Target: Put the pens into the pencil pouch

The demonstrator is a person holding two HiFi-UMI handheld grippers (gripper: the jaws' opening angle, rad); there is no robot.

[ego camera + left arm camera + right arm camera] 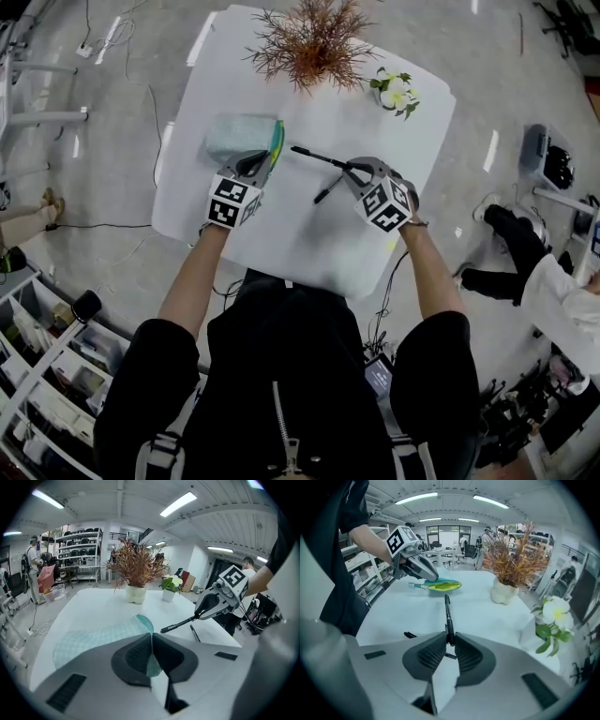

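Note:
A light green mesh pencil pouch (240, 134) lies on the white table (300, 244), its opening turned to the right. My left gripper (258, 167) is shut on the pouch's near edge (145, 625); in the left gripper view the jaws (151, 637) pinch the mesh. My right gripper (354, 172) is shut on a black pen (314, 155), held above the table with its tip towards the pouch. In the right gripper view this pen (447, 613) runs from the jaws (450, 639) towards the pouch (443, 586). A second black pen (328, 192) lies on the table under the right gripper.
A dried reddish plant in a white vase (314, 42) and a small pot of white flowers (396, 92) stand at the table's far edge. A person (553, 291) sits at the right on the floor side. Shelves (37, 356) stand at the lower left.

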